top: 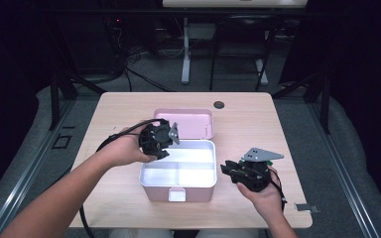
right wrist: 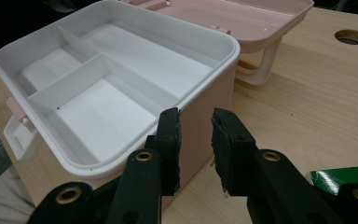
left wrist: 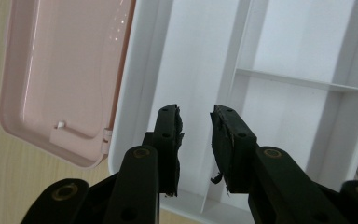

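Note:
A pink box (top: 177,188) with a white divided tray (top: 198,148) inside stands open at the middle of the table. Its pink lid (top: 191,121) lies folded back behind it. My left gripper (top: 161,151) hangs over the tray's back left corner and points down. In the left gripper view the left gripper (left wrist: 196,116) is open above the tray (left wrist: 191,46), with nothing between its pads and the lid (left wrist: 60,70) beside it. My right gripper (top: 226,169) is level beside the box's right wall. Seen along its own jaws, the right gripper (right wrist: 196,119) is open next to the pink wall (right wrist: 205,93), gripping nothing.
The box has a white latch (right wrist: 18,135) on its front and a pale handle (right wrist: 265,60) under the lid (right wrist: 242,18). A round cable hole (top: 219,104) sits in the wooden table (top: 119,109) near its far edge. A green thing (right wrist: 345,177) shows by my right gripper.

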The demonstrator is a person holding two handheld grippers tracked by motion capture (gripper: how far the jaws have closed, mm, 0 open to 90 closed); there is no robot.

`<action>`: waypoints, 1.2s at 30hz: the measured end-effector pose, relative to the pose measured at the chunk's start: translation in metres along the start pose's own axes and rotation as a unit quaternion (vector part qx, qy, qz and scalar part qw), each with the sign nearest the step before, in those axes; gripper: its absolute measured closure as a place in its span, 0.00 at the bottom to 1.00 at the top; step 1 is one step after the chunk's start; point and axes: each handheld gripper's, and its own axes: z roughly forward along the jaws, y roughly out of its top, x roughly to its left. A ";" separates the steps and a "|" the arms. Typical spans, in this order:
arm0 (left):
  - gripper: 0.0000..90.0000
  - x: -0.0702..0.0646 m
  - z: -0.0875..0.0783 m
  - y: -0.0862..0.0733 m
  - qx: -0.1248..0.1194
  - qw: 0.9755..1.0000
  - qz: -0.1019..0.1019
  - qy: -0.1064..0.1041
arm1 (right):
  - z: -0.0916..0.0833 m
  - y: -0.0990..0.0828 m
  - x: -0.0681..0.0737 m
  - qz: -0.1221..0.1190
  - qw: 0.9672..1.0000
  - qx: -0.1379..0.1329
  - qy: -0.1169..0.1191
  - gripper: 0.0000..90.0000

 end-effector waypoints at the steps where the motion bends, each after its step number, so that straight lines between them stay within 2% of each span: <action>1: 0.79 -0.001 0.002 0.001 0.003 1.000 0.005 -0.001 | 0.000 0.000 -0.001 0.001 1.000 -0.001 0.000 0.80; 14: 0.83 -0.010 0.022 0.016 0.047 0.998 0.028 -0.016 | 0.000 -0.001 -0.003 0.006 1.000 0.002 -0.003 0.80; 19: 0.84 -0.013 0.030 0.021 0.054 0.998 0.039 -0.021 | -0.001 -0.002 -0.004 0.008 1.000 0.002 -0.003 0.80; 30: 0.88 -0.018 0.040 0.028 0.063 0.996 0.046 -0.032 | -0.001 -0.003 -0.007 0.010 1.000 0.000 -0.006 0.80; 36: 0.90 -0.020 0.046 0.031 0.067 0.996 0.054 -0.029 | 0.000 -0.003 -0.008 0.012 1.000 0.000 -0.006 0.80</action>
